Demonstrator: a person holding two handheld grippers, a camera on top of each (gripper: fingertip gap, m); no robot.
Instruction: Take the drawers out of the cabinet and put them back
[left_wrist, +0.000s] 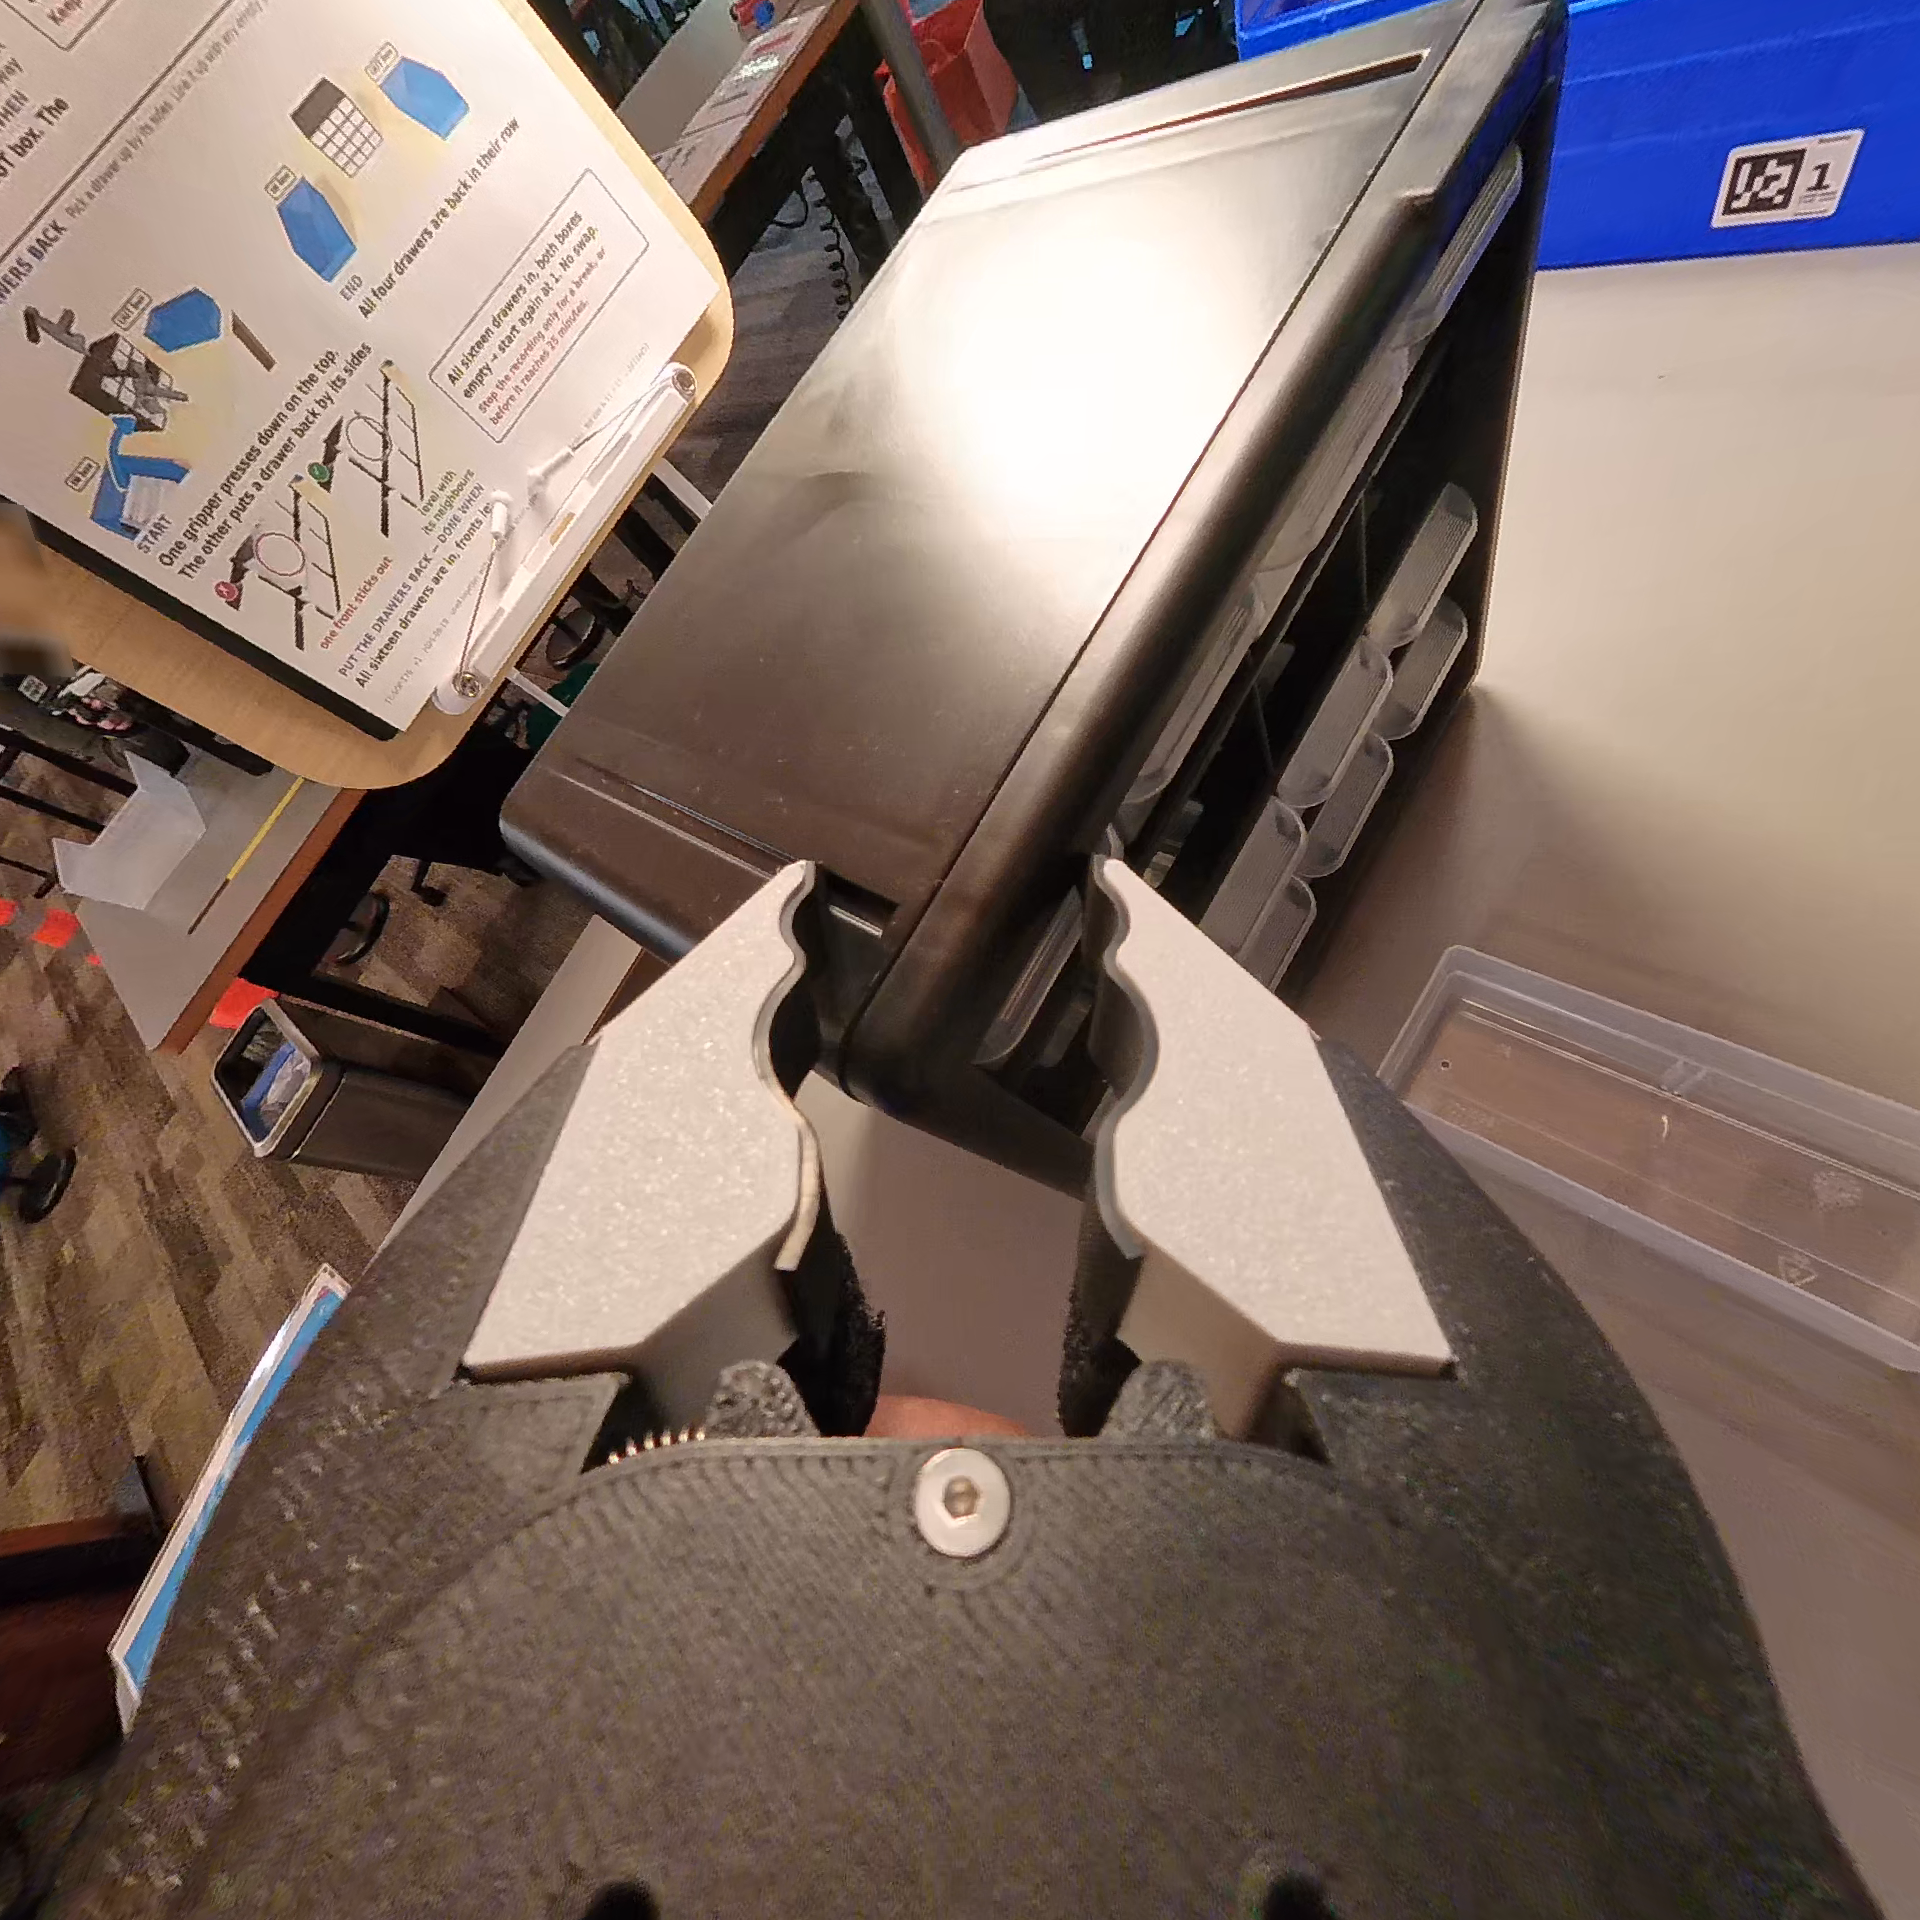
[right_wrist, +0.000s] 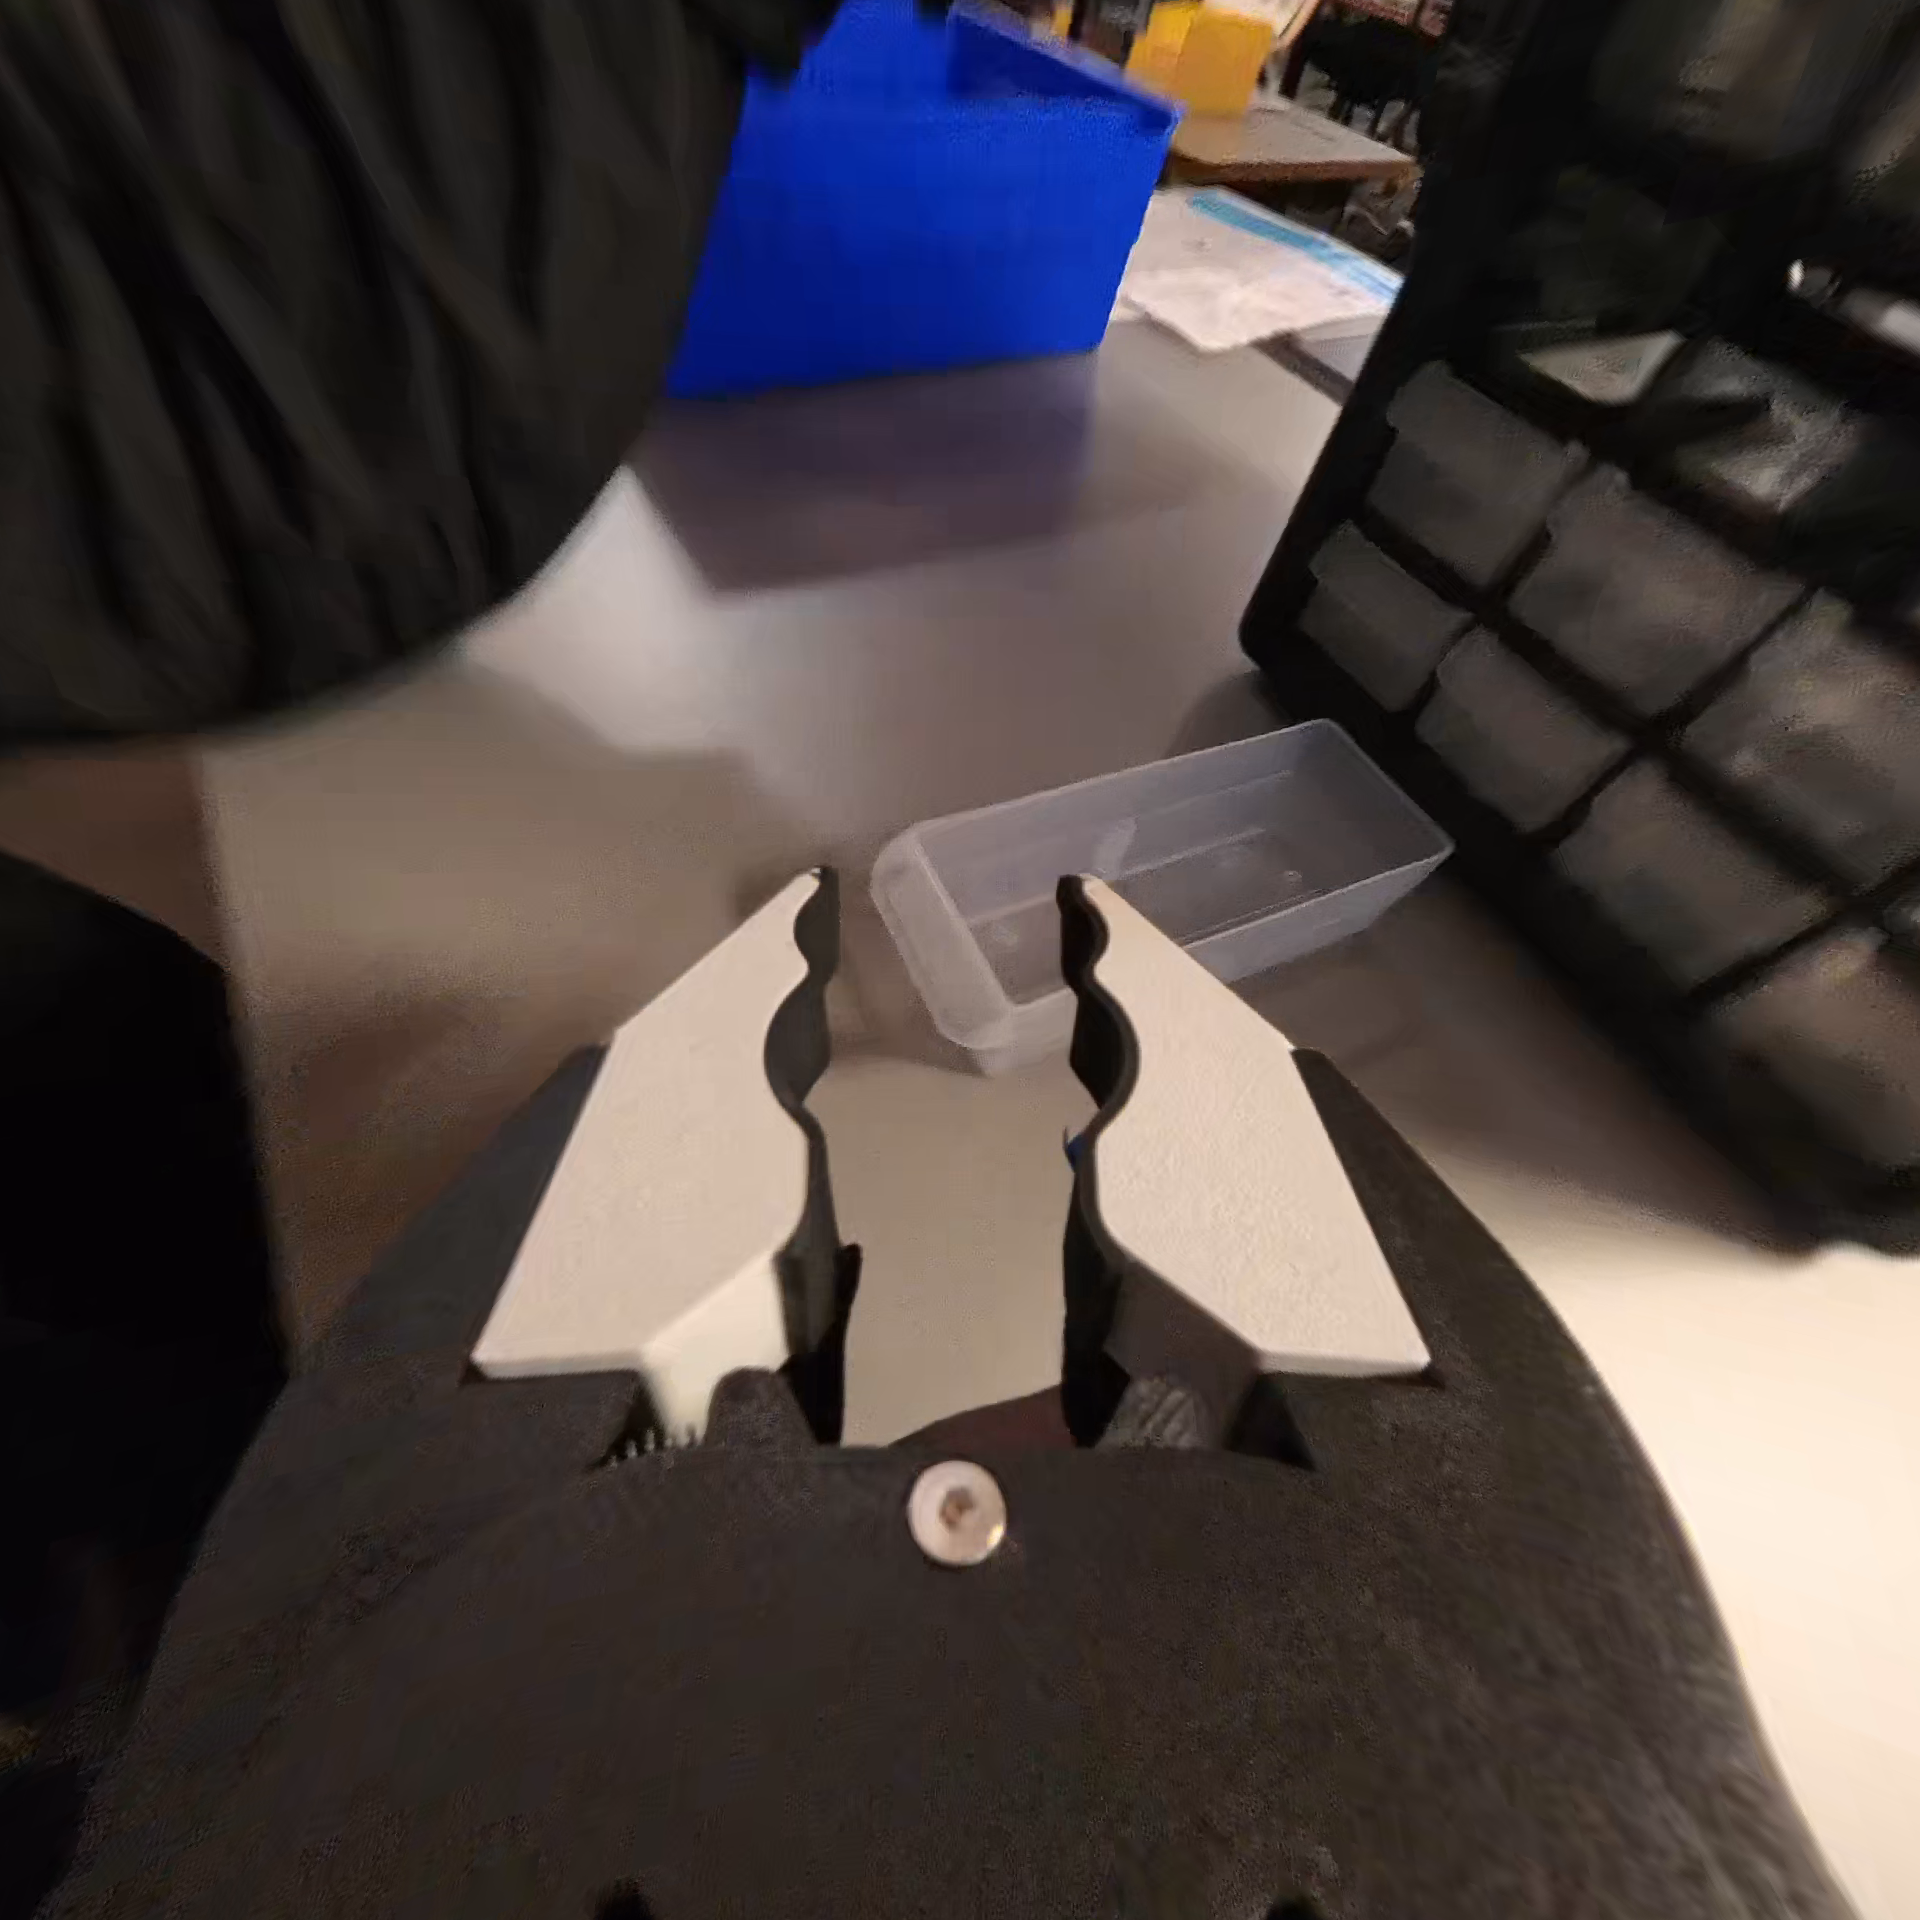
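Left gripper (left_wrist: 951, 883): jaws apart, straddling the near top corner of the cabinet; no pad plainly pressing on it, nothing gripped.
Right gripper (right_wrist: 945, 894): jaws parted, nothing between the pads; hovering above the table with 1 fingertip overlapping the loose drawer in view, contact not clear.
Cabinet (left_wrist: 935, 468): black, standing on the table, glossy top seen from above; front grid of drawer fronts at the right of the right wrist view.
Drawers in cabinet (left_wrist: 1340, 717): several clear fronts along the cabinet's face, some slots dark.
Loose drawer (right_wrist: 1247, 831): clear plastic, lying open side up on the table just in front of the cabinet.
Table (right_wrist: 935, 644): pale grey.
Blue bin (right_wrist: 914, 208): on the table, beyond the loose drawer.
Instruction sheet (left_wrist: 312, 312): on a board left of the cabinet.
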